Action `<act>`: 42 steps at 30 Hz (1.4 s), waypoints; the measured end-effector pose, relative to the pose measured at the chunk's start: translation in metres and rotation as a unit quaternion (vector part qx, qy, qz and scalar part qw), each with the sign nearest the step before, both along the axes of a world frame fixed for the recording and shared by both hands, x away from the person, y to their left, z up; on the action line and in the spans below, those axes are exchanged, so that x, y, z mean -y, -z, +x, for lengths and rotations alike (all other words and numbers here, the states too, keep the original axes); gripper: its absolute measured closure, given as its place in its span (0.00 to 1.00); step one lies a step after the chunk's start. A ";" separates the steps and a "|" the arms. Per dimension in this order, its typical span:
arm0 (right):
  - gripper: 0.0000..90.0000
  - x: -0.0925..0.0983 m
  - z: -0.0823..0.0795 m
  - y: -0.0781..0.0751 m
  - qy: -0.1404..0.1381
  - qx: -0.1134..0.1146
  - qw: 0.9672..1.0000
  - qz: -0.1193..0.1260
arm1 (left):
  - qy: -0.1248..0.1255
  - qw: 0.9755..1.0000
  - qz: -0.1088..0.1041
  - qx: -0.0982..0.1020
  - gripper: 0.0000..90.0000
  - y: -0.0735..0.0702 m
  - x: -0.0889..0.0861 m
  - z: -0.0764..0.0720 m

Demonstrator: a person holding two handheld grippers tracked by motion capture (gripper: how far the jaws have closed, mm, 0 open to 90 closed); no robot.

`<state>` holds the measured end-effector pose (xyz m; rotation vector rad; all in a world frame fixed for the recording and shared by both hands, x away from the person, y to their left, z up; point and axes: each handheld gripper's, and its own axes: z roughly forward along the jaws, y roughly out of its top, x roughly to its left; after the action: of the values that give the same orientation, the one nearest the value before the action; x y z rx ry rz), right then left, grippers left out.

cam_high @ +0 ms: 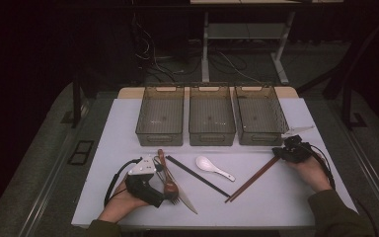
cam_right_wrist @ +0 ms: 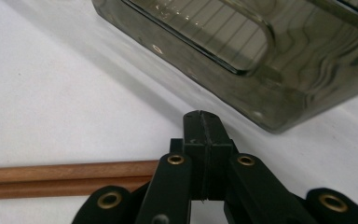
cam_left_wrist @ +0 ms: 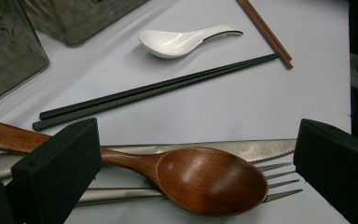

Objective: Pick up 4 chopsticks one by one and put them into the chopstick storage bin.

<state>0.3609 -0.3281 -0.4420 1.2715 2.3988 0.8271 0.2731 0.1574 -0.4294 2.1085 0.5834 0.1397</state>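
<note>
Between the spread left tongs [cam_left_wrist: 191, 163], the wooden spoon [cam_left_wrist: 205, 179] lies stacked on a fork [cam_left_wrist: 279, 179] and knife [cam_left_wrist: 261, 150]; closing could snag all three. Right tongs [cam_right_wrist: 204, 140], pressed together, sit beside the brown chopsticks [cam_right_wrist: 65, 179], empty.

Three bins [cam_high: 160, 118] [cam_high: 211, 118] [cam_high: 260, 118] stand side by side at the back of the table [cam_high: 118, 148]. Before them, left to right, lie a spoon [cam_high: 169, 182] atop a fork [cam_high: 173, 197] and knife [cam_high: 185, 197], chopsticks [cam_high: 197, 176], a soup spoon [cam_high: 212, 167], then a second chopstick pair [cam_high: 252, 178].
</note>
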 end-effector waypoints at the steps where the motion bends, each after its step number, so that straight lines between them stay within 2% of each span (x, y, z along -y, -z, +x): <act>1: 0.99 0.001 0.000 0.000 0.002 0.001 1.000 -0.001 | 0.000 1.000 0.000 0.000 0.00 0.000 0.000 0.000; 31: 0.99 0.016 -0.017 -0.002 -0.001 -0.009 1.000 -0.025 | 0.006 1.000 0.006 -0.001 0.00 0.000 0.002 -0.001; 36: 0.99 0.015 -0.018 -0.006 -0.005 -0.001 1.000 -0.011 | 0.008 1.000 0.006 -0.001 0.00 0.000 0.002 -0.001; 37: 0.97 0.016 -0.019 -0.007 -0.007 0.002 1.000 -0.008 | 0.008 1.000 0.006 -0.001 0.00 0.000 0.002 -0.001; 39: 0.88 0.014 -0.020 -0.012 -0.023 0.005 1.000 0.013 | 0.008 1.000 0.005 -0.001 0.00 0.000 0.002 -0.001; 41: 0.79 0.012 -0.022 -0.016 -0.045 0.006 0.999 0.022 | 0.007 1.000 0.004 -0.001 0.00 0.000 0.001 0.000; 42: 0.79 0.012 -0.022 -0.016 -0.045 0.006 0.999 0.022 | 0.006 1.000 0.002 -0.002 0.00 0.000 0.001 0.000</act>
<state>0.3388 -0.3398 -0.4255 1.1781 2.4579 0.9164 0.2726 0.1562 -0.4293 2.1168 0.5725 0.1295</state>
